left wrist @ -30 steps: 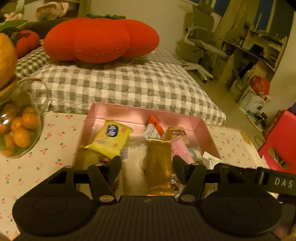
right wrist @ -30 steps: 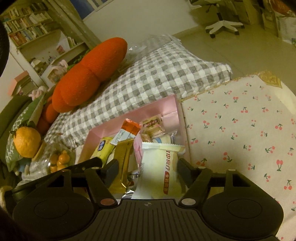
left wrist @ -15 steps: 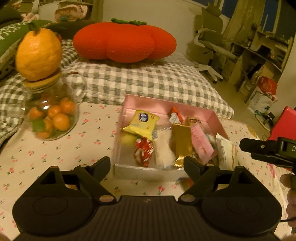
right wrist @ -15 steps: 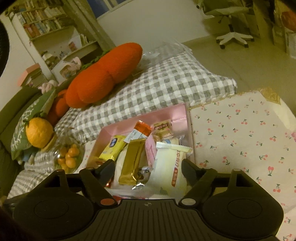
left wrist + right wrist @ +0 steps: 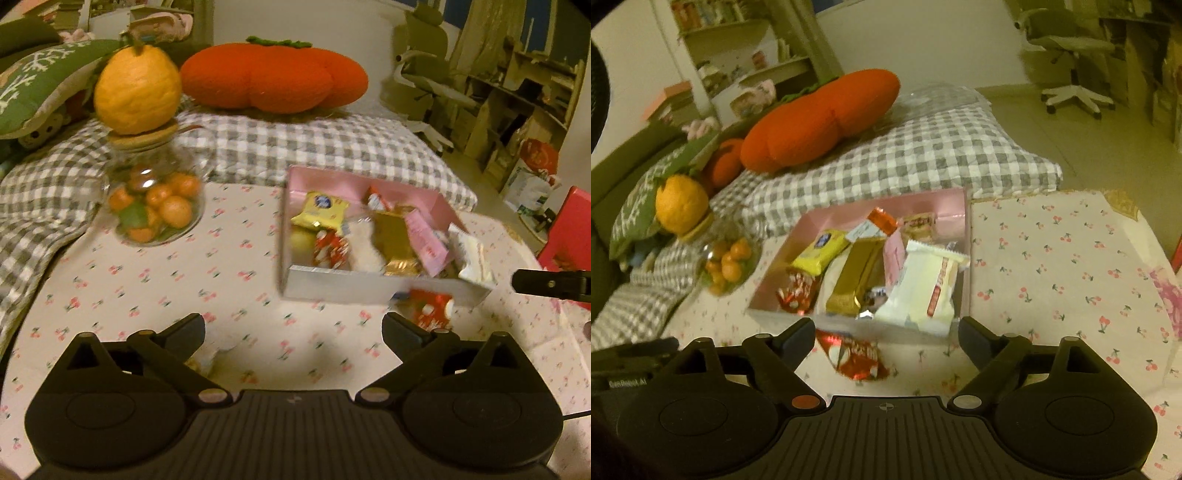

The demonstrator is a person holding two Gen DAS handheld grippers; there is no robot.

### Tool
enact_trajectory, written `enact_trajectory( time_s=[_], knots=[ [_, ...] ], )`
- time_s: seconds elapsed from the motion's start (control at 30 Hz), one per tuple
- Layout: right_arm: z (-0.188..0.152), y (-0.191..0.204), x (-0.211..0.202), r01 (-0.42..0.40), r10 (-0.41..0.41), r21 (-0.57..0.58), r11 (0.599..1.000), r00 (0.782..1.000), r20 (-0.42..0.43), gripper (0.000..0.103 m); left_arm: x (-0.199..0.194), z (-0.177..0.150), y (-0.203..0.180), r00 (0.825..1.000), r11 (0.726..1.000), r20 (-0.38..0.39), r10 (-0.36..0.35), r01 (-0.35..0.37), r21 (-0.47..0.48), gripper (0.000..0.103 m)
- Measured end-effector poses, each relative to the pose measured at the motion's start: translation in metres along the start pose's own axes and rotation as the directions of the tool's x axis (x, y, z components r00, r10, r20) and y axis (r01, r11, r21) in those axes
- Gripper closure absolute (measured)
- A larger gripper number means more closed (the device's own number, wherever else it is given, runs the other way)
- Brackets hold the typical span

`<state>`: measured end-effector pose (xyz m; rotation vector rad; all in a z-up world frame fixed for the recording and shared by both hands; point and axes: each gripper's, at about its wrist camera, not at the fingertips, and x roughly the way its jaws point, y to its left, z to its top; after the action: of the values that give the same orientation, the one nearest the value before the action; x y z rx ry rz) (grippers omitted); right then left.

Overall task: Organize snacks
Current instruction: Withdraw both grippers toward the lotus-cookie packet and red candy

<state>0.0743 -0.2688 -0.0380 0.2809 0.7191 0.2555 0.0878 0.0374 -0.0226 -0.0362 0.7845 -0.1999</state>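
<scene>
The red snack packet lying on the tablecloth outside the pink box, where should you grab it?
Grab the red snack packet across its narrow middle, coming down from above. It lies flat on the tablecloth, just in front of the pink box, so a level approach would probably only push it. The open right gripper is nearest.

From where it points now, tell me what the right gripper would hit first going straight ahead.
Most likely the red snack packet lying on the cherry-print cloth just ahead of the open right gripper. Behind it stands the near wall of the pink snack box. Depth is uncertain.

"GenRobot.AI" on left tool (image 5: 628,373)
</scene>
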Motion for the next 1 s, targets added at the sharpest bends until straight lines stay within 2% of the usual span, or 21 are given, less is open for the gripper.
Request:
enact_trajectory(
  time_s=[0.33, 0.63, 0.83, 1.0],
  knots=[
    [-0.029, 0.015, -0.004, 0.016, -0.02, -0.102, 0.995, 0.999, -0.035, 0.015, -0.019, -0.027, 0.024, 0.999, 0.998, 0.02, 0.05, -0.051, 0.033, 0.001],
    [-0.055, 0.023, 0.006, 0.053, -0.067, -0.182, 0.982, 0.995, -0.075, 0.015, -0.024, -0.059, 0.048, 0.996, 0.995, 0.005, 0.086, -0.087, 0.054, 0.001],
    [-0.073, 0.034, 0.021, 0.067, -0.097, -0.257, 0.964, 0.99, -0.107, 0.015, -0.017, -0.082, 0.064, 0.995, 0.993, -0.009, 0.102, -0.101, 0.057, 0.001],
    [-0.085, 0.043, 0.035, 0.066, -0.109, -0.3, 0.952, 0.986, -0.128, 0.015, -0.004, -0.092, 0.064, 0.996, 0.99, -0.015, 0.087, -0.085, 0.114, 0.001]
  ],
)
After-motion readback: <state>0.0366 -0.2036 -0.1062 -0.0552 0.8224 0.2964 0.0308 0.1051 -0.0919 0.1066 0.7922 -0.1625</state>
